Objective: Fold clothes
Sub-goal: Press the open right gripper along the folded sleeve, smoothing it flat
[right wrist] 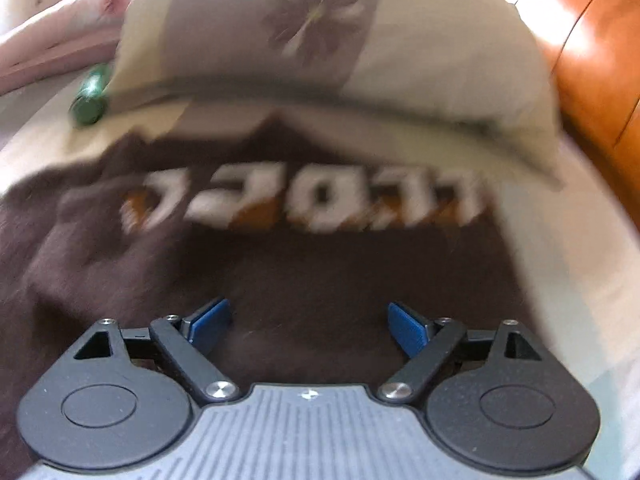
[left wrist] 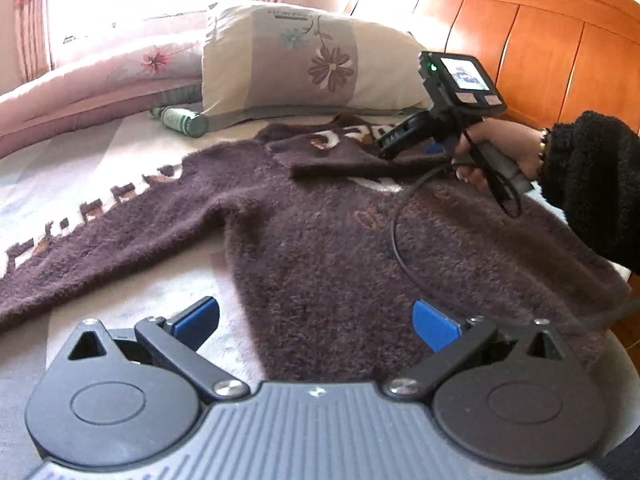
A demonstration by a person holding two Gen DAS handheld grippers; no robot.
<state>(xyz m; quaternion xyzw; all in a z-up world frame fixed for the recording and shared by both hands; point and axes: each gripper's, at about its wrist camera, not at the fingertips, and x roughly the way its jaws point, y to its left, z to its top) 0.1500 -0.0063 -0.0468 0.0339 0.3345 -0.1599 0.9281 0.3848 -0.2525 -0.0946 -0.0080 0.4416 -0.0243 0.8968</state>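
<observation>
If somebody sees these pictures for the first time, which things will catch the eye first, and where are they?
First the fuzzy brown sweater, spread over the bed with one sleeve folded across its chest and white letters on both sleeves. Behind it a flowered pillow leans toward the orange wooden headboard. The right gripper hovers open over the folded sleeve; the left gripper, also open, hangs over the hem.

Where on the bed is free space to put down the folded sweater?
Free: the bare sheet in front of the sweater's spread sleeve, and the strip between that sleeve and the pink quilt. Crowded: near the headboard, where the pillow and green bottle lie.
</observation>
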